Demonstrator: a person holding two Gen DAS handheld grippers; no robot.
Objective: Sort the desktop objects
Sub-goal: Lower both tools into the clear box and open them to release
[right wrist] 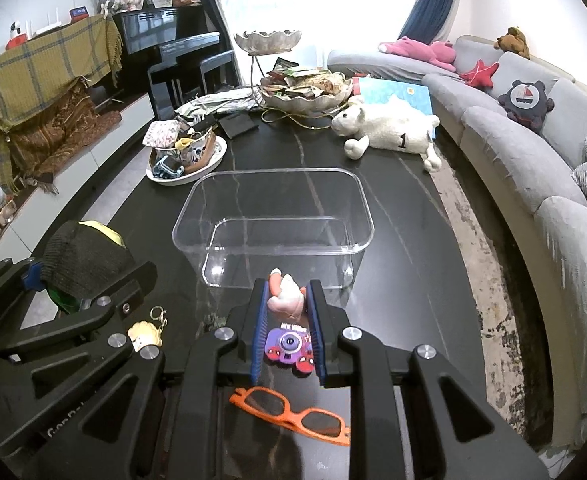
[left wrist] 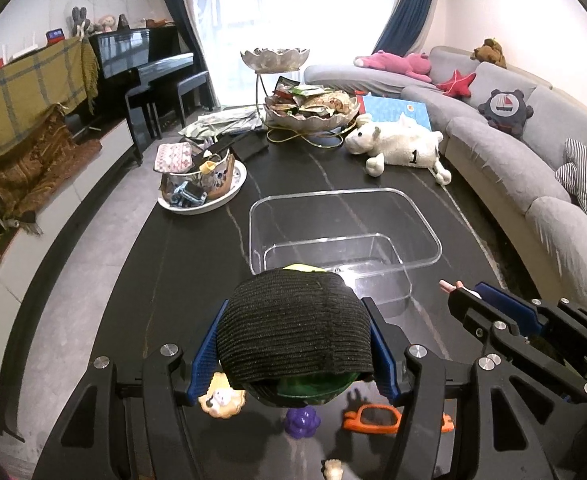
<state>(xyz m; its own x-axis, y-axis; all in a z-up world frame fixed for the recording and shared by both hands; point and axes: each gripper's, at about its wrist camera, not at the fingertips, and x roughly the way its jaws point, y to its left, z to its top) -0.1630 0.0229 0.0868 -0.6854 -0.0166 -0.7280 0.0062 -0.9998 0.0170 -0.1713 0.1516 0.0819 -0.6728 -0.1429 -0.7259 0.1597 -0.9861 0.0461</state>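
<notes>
My left gripper (left wrist: 296, 304) is shut on a round thing in a black knitted cover (left wrist: 293, 332), with green and yellow showing beneath; it hangs just before the near wall of a clear plastic bin (left wrist: 345, 196). My right gripper (right wrist: 288, 284) is shut on a small pink and white figure (right wrist: 285, 298), held above the table close to the bin's (right wrist: 277, 174) near wall. On the table below lie a purple toy camera (right wrist: 287, 346), orange glasses (right wrist: 293, 412), a cookie keychain (right wrist: 145, 334) and a purple grape-like toy (left wrist: 302, 422). Nothing lies in the bin.
Past the bin, a white plush sheep (left wrist: 397, 144) lies at the right and a white plate of clutter (left wrist: 201, 184) at the left. A tiered snack stand (left wrist: 309, 108) stands at the far end. A grey sofa (left wrist: 505, 152) runs along the table's right side.
</notes>
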